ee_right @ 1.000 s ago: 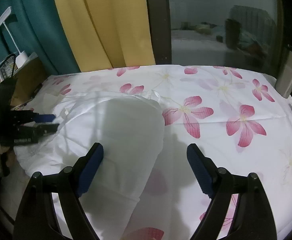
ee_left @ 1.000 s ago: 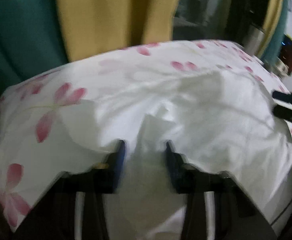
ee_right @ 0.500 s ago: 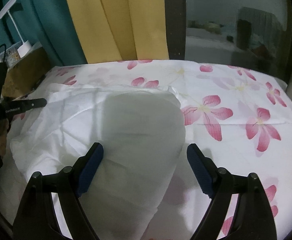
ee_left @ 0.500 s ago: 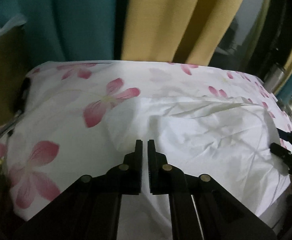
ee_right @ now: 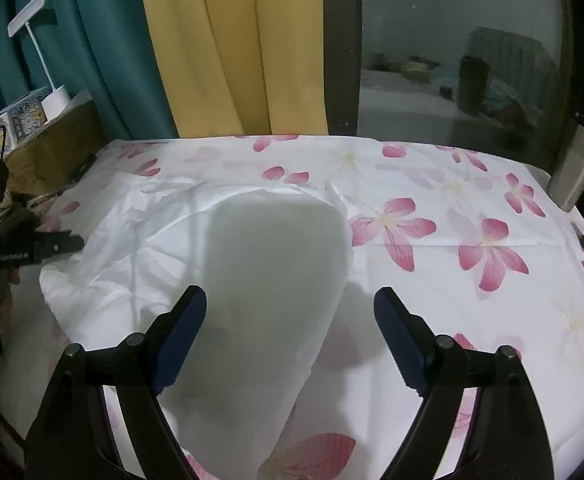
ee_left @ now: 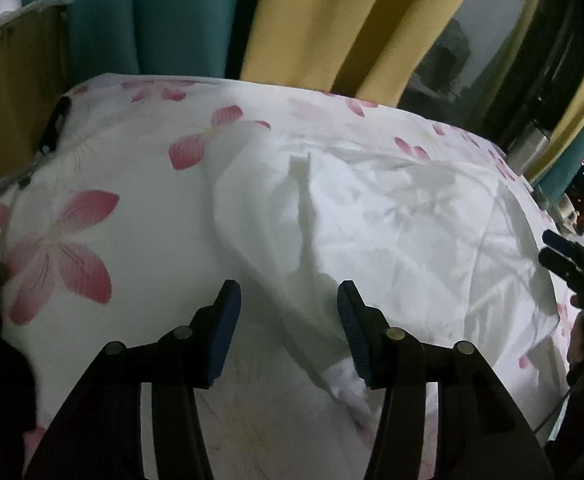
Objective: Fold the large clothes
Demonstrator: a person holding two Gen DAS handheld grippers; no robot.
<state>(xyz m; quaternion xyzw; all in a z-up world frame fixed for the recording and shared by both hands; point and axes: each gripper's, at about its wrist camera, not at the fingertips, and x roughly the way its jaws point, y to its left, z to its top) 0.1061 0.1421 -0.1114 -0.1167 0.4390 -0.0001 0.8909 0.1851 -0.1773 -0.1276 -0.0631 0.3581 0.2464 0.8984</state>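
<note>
A white garment point(ee_left: 392, 232) lies crumpled and partly folded on the flowered bedsheet point(ee_left: 72, 240). My left gripper point(ee_left: 288, 292) hovers at its left edge with its jaws opening. A raised ridge of the cloth runs between the jaws near the right fingertip, and the pads do not press on it. From the right wrist, the same garment point(ee_right: 252, 264) shows a smooth folded panel. My right gripper point(ee_right: 290, 296) stands wide open above that panel, holding nothing. The left gripper point(ee_right: 48, 246) shows at the garment's left edge, and the right gripper point(ee_left: 564, 256) at its right edge.
Yellow curtains point(ee_right: 232, 60) and teal curtains point(ee_right: 104, 60) hang behind the bed. A brown box point(ee_right: 44, 148) with a white lamp point(ee_right: 52, 96) stands at the left. A steel flask point(ee_right: 576, 168) stands at the right by dark window glass. The sheet point(ee_right: 472, 240) spreads to the right.
The left jaws, nearly together half a second ago, have spread apart and the left gripper has shifted sideways along the garment's edge. The right gripper stays open and hardly moved.
</note>
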